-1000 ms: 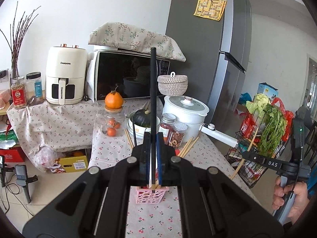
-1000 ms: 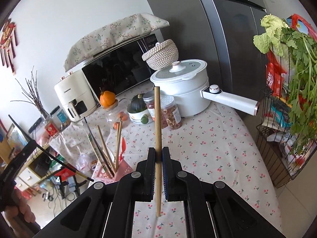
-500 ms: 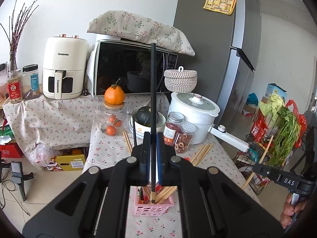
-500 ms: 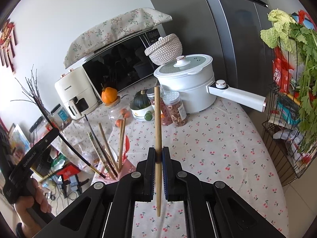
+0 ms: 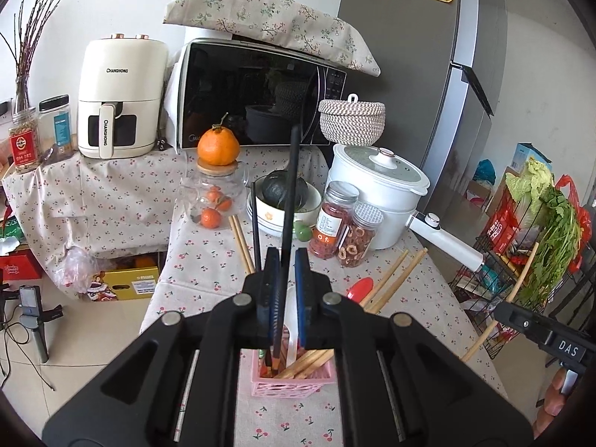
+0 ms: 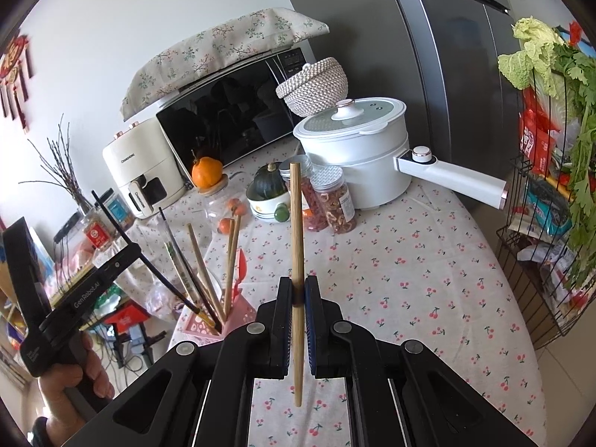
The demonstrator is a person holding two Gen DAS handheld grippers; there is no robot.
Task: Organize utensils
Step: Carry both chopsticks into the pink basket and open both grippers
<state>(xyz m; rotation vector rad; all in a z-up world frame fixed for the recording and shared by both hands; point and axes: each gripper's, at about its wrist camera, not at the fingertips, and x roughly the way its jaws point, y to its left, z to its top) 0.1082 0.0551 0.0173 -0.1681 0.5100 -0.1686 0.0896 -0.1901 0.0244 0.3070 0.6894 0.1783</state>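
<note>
Left wrist view shows your left gripper [image 5: 287,290] directly over the pink basket [image 5: 290,381], its jaws opening around the black chopstick [image 5: 288,223], whose lower end already sits down inside the basket; the pads look to have let go of it. Inside the basket you already have several wooden chopsticks [image 5: 309,363], a red spoon [image 5: 359,288] and what looks like a white utensil, so much of the sorting looks done. Your right gripper [image 6: 297,298] is pinched tight on one wooden chopstick [image 6: 297,246], held upright to the right of the basket [image 6: 203,326] and above the tablecloth. That piece has yet to go in. No loose utensils show on the cloth around the basket, so this may be the last.
</note>
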